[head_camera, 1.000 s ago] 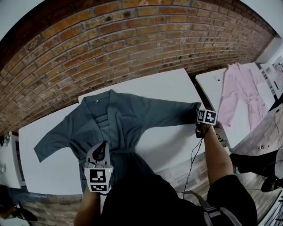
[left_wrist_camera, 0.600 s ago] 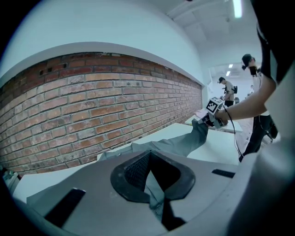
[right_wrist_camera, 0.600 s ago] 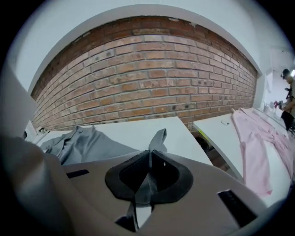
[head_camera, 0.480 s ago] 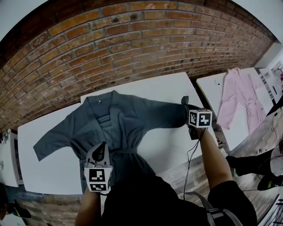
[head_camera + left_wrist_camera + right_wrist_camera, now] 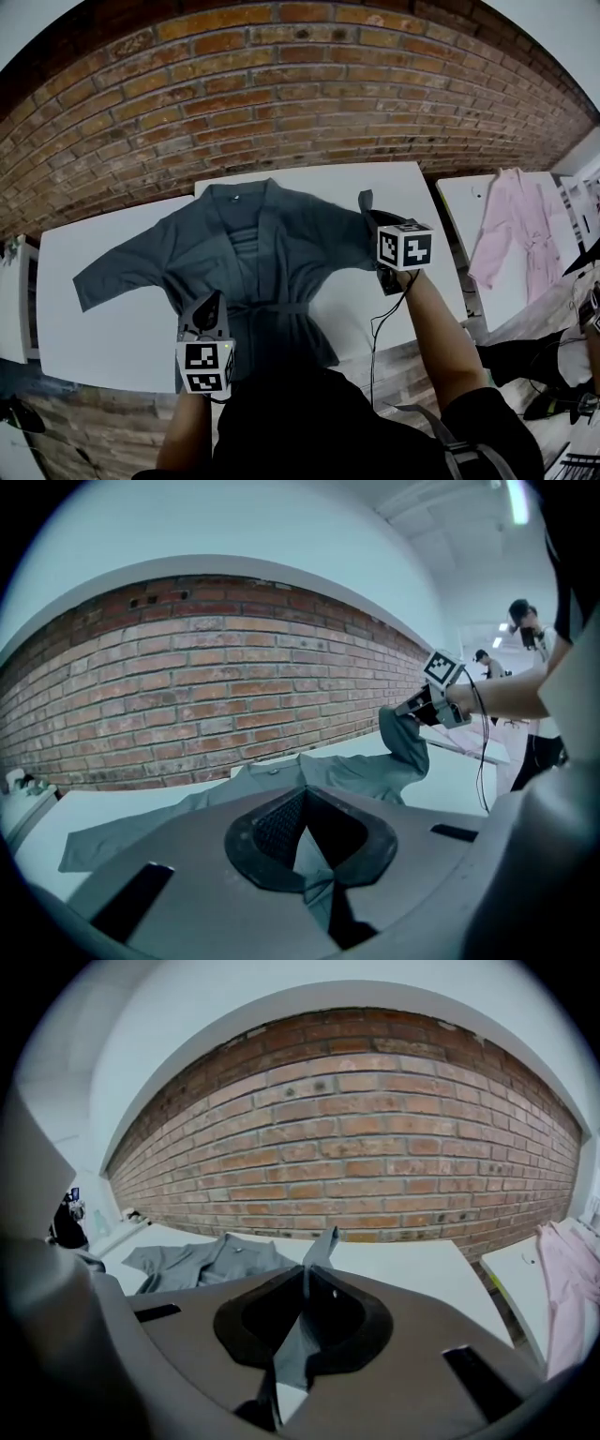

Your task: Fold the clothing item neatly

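Observation:
A grey-blue robe [image 5: 253, 253] lies face up on the white table [image 5: 112, 328], collar toward the brick wall, left sleeve spread out. My left gripper [image 5: 210, 305] is at the robe's lower left side, shut on a fold of its cloth [image 5: 302, 869]. My right gripper [image 5: 373, 217] is shut on the cuff of the right sleeve [image 5: 323, 1246], which hangs lifted above the table and bent back toward the robe's body. From the left gripper view, the right gripper [image 5: 417, 710] holds the draped sleeve [image 5: 403, 752] in the air.
A brick wall [image 5: 281, 94] runs behind the table. To the right, across a gap, a second white table [image 5: 459, 192] carries a pink robe [image 5: 511, 225]. A cable hangs from my right hand. People stand far off at the right [image 5: 525, 621].
My right gripper has lifted the right sleeve's cuff off the table and carried it left, toward the robe's body. The left gripper has shifted slightly and keeps its hold.

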